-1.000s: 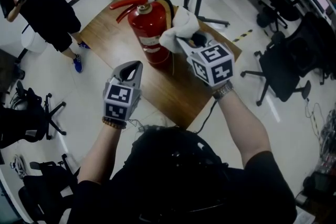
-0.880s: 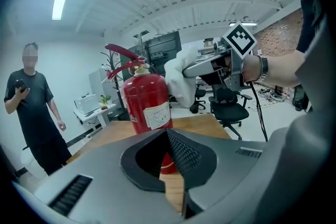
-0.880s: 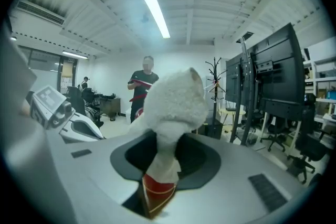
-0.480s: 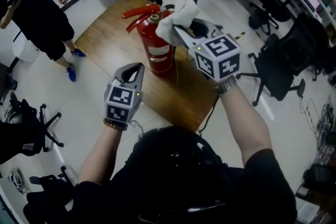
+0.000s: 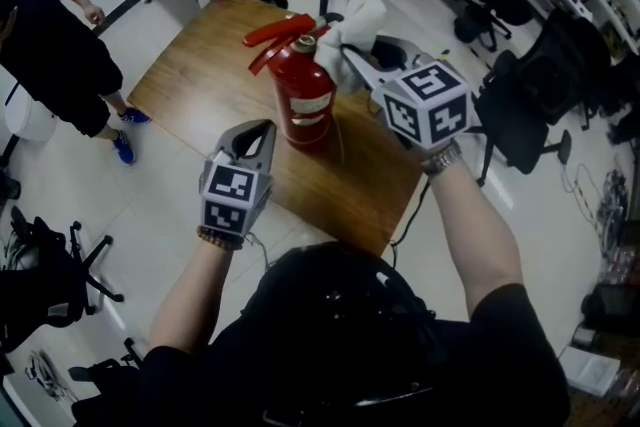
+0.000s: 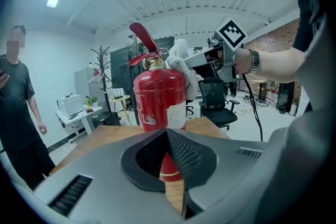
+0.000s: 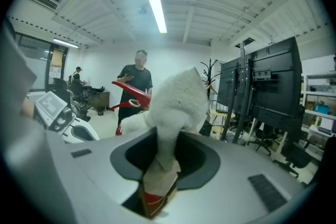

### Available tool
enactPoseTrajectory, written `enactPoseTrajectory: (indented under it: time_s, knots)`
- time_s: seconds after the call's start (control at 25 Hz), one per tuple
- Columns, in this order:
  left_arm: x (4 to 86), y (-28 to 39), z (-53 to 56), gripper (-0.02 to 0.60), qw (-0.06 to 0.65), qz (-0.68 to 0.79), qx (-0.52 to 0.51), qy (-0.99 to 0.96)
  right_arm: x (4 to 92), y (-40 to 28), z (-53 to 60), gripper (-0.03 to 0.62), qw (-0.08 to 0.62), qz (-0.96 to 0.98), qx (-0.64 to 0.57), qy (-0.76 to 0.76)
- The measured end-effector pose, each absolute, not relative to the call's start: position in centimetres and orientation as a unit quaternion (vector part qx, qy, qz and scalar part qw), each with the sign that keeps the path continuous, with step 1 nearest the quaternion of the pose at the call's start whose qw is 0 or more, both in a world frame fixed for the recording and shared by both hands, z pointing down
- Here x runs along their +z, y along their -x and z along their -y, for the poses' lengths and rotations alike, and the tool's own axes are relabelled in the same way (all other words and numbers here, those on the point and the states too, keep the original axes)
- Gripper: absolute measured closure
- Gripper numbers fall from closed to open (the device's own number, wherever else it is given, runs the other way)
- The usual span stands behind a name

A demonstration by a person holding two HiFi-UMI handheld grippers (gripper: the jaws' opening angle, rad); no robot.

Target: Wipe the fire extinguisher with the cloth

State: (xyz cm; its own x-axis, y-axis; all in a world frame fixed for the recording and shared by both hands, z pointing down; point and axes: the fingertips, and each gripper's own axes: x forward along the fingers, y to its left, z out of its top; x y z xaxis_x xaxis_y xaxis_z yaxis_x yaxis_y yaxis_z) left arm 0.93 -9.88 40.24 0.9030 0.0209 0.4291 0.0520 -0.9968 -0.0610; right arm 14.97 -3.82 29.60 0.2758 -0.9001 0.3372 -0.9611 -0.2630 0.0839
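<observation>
Subject item: a fire extinguisher (image 5: 303, 100) stands upright on a brown wooden worktop (image 5: 200, 85), in the upper centre of the head view. The body is a glossy red cylinder with a white printed label on its side; the print is too small to read. At the top sits a metal valve neck with two red levers that jut toward the upper left of the frame. In the left gripper view the extinguisher (image 6: 157, 97) fills the centre of the frame, its base on the wood.

Cloth (image 5: 355, 25): white, fluffy, bunched into a lump. It sits at the upper right of the extinguisher's neck, level with the valve. Whether it presses on the metal or lies just beside it cannot be confirmed.

Right claw (image 5: 342, 63): clamped on the cloth. The right gripper view shows the cloth (image 7: 176, 102) rising from between the jaws, which have just closed a little further on it.

Left claw (image 5: 256, 129): jaws together, nothing between them. It hangs in the lower left of centre, pointed at the extinguisher and apart from it.

Surroundings: a person (image 5: 50, 55) in dark clothes stands on the floor at the upper left; a black office chair (image 5: 530, 105) is at the right edge.
</observation>
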Motion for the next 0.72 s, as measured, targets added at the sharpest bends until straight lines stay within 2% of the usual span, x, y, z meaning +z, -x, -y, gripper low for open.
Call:
enactPoseTrajectory:
  time_s: [0.72]
  knots:
    - [41.5,-2.7,7.9,0.581,0.029,-0.006,-0.238,0.971,36.6,-16.1,1.9,0.477,0.105,0.621,0.176,-0.756]
